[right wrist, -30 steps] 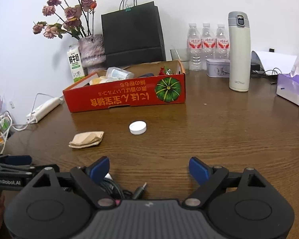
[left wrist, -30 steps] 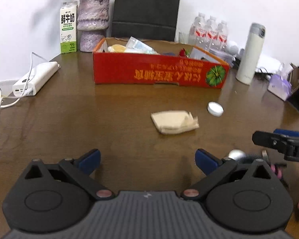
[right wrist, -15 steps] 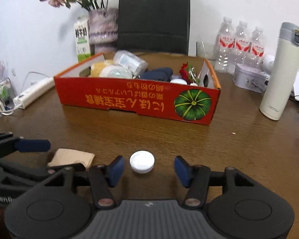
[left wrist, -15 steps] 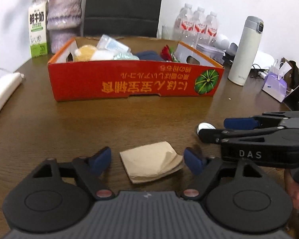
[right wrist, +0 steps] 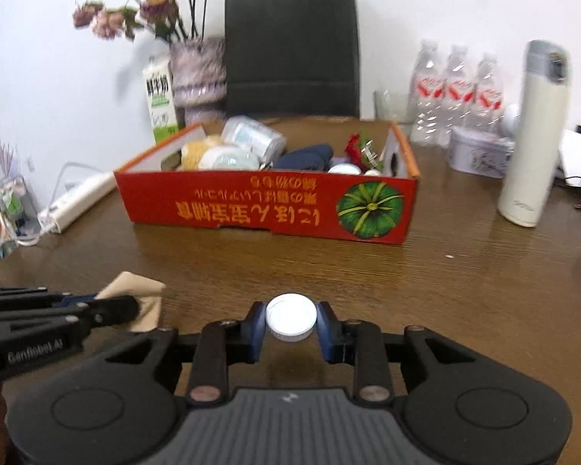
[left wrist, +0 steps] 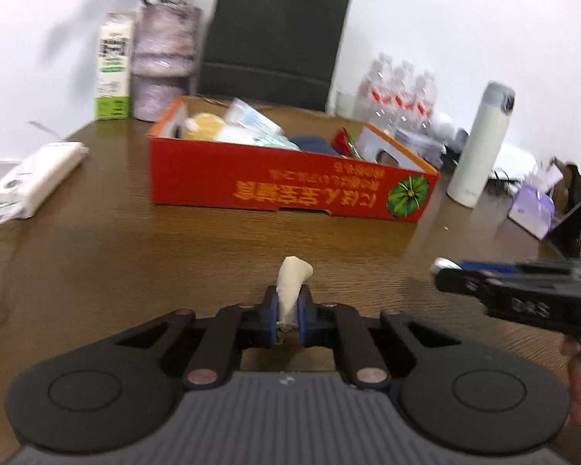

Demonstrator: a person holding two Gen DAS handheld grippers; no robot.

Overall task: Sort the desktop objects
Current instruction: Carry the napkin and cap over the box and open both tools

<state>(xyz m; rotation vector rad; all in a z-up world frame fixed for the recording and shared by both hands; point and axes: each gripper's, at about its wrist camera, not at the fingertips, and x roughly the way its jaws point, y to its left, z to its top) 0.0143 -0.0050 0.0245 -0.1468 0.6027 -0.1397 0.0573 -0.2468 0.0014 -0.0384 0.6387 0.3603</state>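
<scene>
Box point(right wrist: 267, 209) one, bottles point(right wrist: 457, 93) three, cap point(right wrist: 290, 316) one

Both cams ride on the handheld grippers and look forward along the fingers, tilted down a bit toward the brown surface point(left wrist: 97, 255), so each view has its own gripper body filling the bottom edge. The left wrist view sits low and close to the wood, facing the red box point(left wrist: 290, 190) slightly from its left; the right gripper point(left wrist: 445, 271) pokes in from its right edge. The right wrist view faces the same red box point(right wrist: 267, 205) more head-on, with the left gripper point(right wrist: 133, 306) poking in at lower left. Shared stuff: the box, black bag point(right wrist: 290, 46), vase point(right wrist: 199, 77), milk carton point(right wrist: 160, 100), water bottles point(right wrist: 457, 93) and white flask point(right wrist: 534, 135). Heavy fisheye bend at the edges, and the left view is blurrier.
</scene>
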